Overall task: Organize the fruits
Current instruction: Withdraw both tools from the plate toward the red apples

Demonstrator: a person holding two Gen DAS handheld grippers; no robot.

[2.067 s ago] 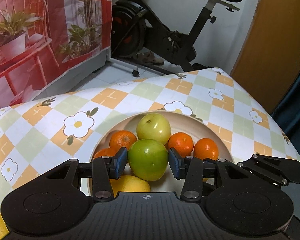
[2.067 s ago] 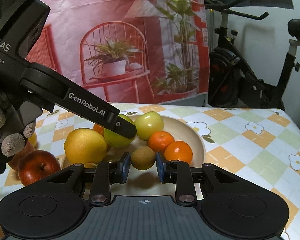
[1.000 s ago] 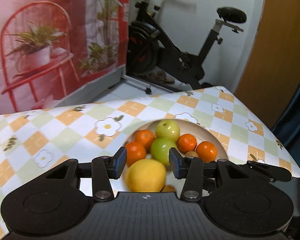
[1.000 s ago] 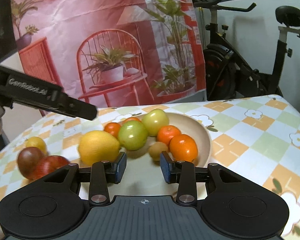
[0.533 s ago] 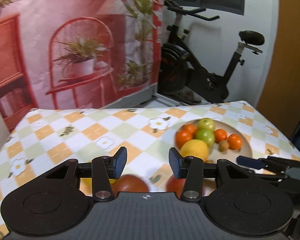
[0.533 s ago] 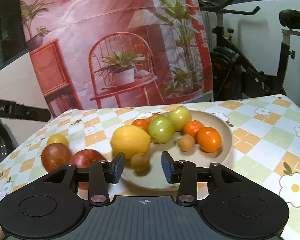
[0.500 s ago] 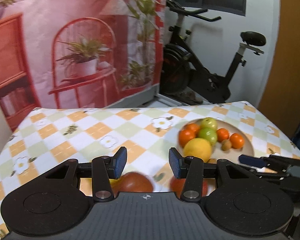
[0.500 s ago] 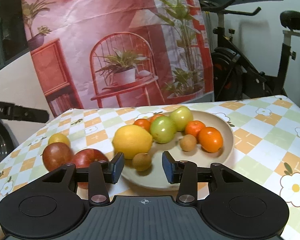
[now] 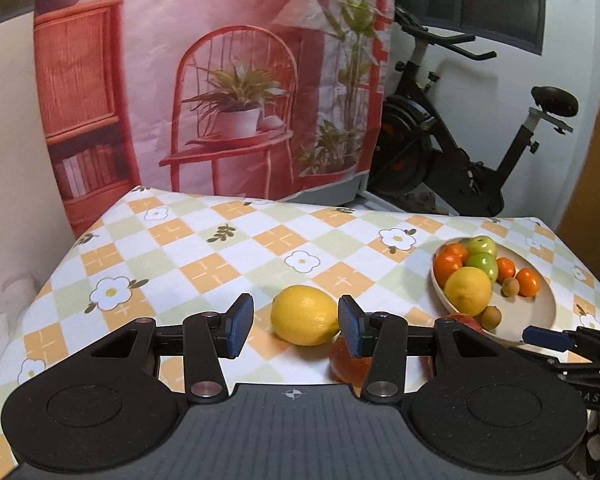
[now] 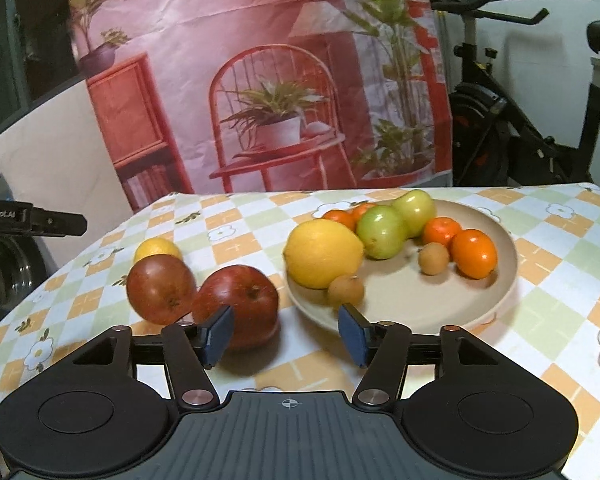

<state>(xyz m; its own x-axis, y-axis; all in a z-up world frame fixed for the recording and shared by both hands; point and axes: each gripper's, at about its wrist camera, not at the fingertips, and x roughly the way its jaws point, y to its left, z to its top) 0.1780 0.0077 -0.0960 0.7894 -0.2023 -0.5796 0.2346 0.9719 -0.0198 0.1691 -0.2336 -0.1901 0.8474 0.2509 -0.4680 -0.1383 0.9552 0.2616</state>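
Left wrist view: the left tongs (image 9: 296,330) are held open above the checkered tabletop (image 9: 204,256), nothing gripped. A small lemon (image 9: 305,314) is seen through the gap between the pads, lying on the cloth left of the beige plate (image 9: 542,316). On the plate are a large lemon (image 9: 468,290), green apples, oranges and small brown fruits (two are counted).

Right wrist view: the right tongs (image 10: 286,332) are opening, with nothing between the pads. A red apple (image 10: 240,300) lies just left of the plate (image 10: 496,300), a darker apple (image 10: 160,288) beside it, the small lemon (image 10: 156,249) farther left behind.
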